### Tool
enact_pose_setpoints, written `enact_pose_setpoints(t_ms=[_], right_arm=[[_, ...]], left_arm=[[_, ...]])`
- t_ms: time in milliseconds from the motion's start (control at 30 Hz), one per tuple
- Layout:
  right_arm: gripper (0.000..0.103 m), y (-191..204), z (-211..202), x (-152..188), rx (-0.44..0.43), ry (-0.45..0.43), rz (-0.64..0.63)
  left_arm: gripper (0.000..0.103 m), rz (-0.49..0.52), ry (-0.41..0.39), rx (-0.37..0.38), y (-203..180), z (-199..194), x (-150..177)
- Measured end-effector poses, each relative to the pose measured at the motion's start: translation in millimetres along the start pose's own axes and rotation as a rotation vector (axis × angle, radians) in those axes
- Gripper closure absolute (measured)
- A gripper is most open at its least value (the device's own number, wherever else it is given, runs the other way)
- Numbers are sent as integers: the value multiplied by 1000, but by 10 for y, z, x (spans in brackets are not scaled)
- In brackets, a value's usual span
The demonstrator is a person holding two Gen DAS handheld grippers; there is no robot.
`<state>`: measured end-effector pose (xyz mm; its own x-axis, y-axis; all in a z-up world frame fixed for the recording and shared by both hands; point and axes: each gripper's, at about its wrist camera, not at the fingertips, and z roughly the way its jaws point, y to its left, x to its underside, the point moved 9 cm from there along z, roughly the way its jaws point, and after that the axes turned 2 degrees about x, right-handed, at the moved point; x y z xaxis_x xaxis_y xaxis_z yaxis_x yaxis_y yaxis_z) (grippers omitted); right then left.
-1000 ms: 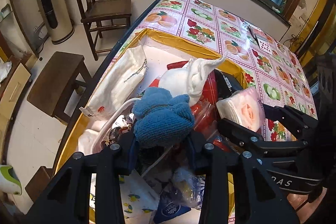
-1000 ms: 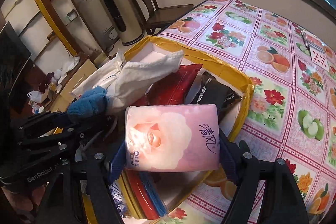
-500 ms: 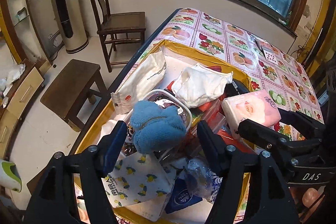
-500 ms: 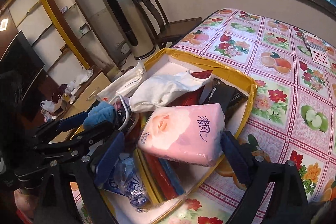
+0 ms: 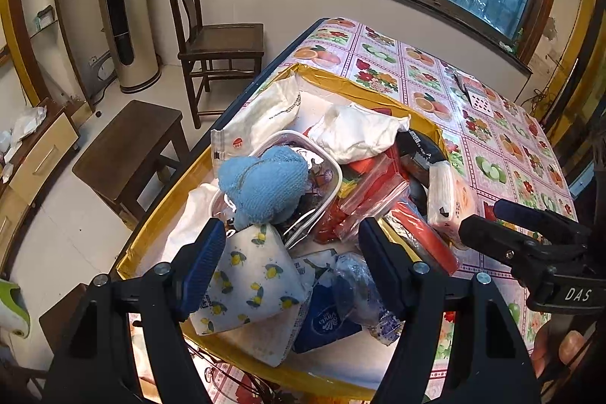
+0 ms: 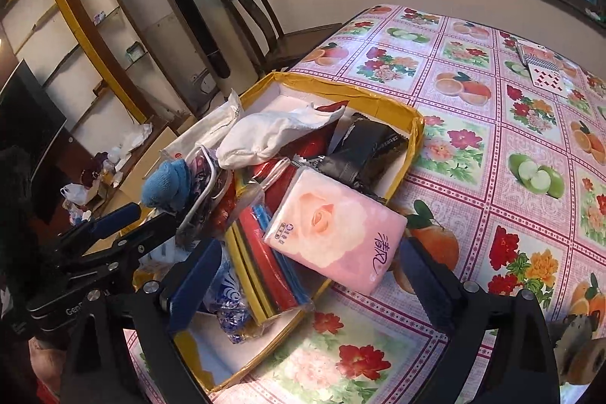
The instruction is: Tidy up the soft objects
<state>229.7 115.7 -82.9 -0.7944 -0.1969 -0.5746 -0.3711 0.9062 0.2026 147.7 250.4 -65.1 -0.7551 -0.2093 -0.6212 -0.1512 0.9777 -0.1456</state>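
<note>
With both tools spread wide and empty, the pink tissue pack (image 6: 337,233) lies at 12 o'clock of the right tool (image 6: 310,283), tilted over the yellow box's (image 6: 413,139) rim, while the blue towel (image 5: 261,184) sits at 11 o'clock of the left tool (image 5: 291,260), atop the clear container (image 5: 325,192).

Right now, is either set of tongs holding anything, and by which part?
Nothing is held. Left tongs and right tongs are both open; blue cloth and pink tissue pack lie free.
</note>
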Motion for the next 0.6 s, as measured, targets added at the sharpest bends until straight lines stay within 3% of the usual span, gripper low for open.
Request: enact_pose_setpoints(t_ms=[67, 167, 233, 300, 433, 600], right_arm=[[6, -99, 54, 20, 34, 4, 27], [4, -231, 129, 32, 10, 17, 101], [4, -268, 314, 100, -74, 83, 185], [7, -237, 386, 126, -127, 76, 230], [7, -80, 350, 14, -9, 24, 118], [6, 291, 369, -183, 1, 11, 23]], left_arm=[[30, 9, 10, 3, -34, 11, 30], [30, 3, 27, 24, -48, 20, 78], [30, -3, 33, 24, -38, 24, 81], [30, -14, 29, 33, -31, 8, 70], [30, -3, 26, 26, -27, -20, 75], [30, 1, 28, 33, -50, -11, 77]])
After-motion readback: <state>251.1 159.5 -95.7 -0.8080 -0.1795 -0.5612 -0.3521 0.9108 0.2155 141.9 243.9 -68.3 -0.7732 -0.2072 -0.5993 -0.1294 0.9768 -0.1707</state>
